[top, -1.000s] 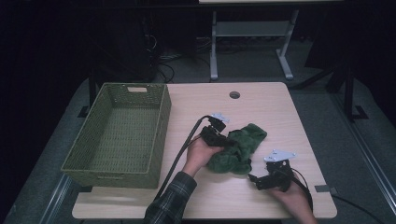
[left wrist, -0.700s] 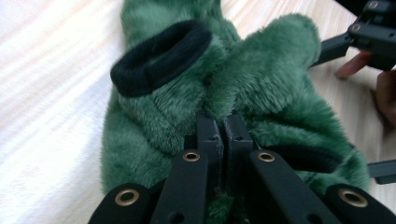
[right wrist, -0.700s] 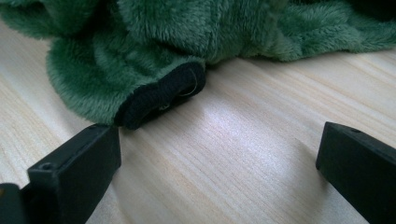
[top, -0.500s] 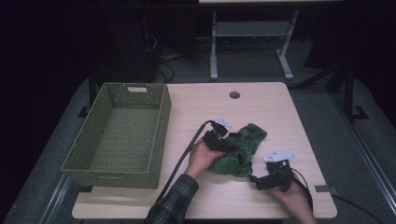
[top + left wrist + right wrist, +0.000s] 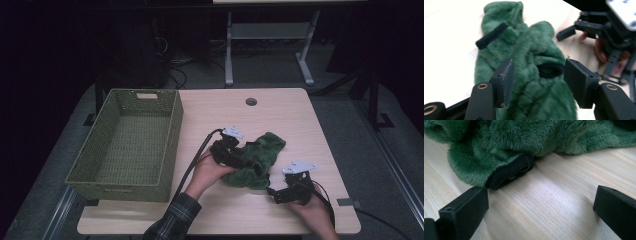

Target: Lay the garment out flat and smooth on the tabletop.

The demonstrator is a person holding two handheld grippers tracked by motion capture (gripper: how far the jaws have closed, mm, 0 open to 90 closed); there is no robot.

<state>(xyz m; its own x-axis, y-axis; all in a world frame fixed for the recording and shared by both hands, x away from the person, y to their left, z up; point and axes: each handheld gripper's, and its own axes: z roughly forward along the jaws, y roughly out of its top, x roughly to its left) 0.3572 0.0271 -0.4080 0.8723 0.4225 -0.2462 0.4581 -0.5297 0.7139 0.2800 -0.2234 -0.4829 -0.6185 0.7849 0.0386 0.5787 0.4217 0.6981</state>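
Right gripper (image 5: 274, 194) lies low at the near right of the table (image 5: 300, 120), held in the person's right hand (image 5: 312, 212). Its jaws are spread wide with bare wood between them, and the black-trimmed edge of the green fleece garment (image 5: 524, 142) sits just off one jaw tip.

Beyond it, mid-table, the green fleece garment lies crumpled in a heap, resting on the wood. Left gripper (image 5: 248, 155) sits over the garment's left side, held by the left hand (image 5: 207, 172). Its jaws have just been opening; they stand apart, fleece between the pads (image 5: 505, 80) but not pinched.

Far left: green woven basket (image 5: 172, 145), well apart from the garment.
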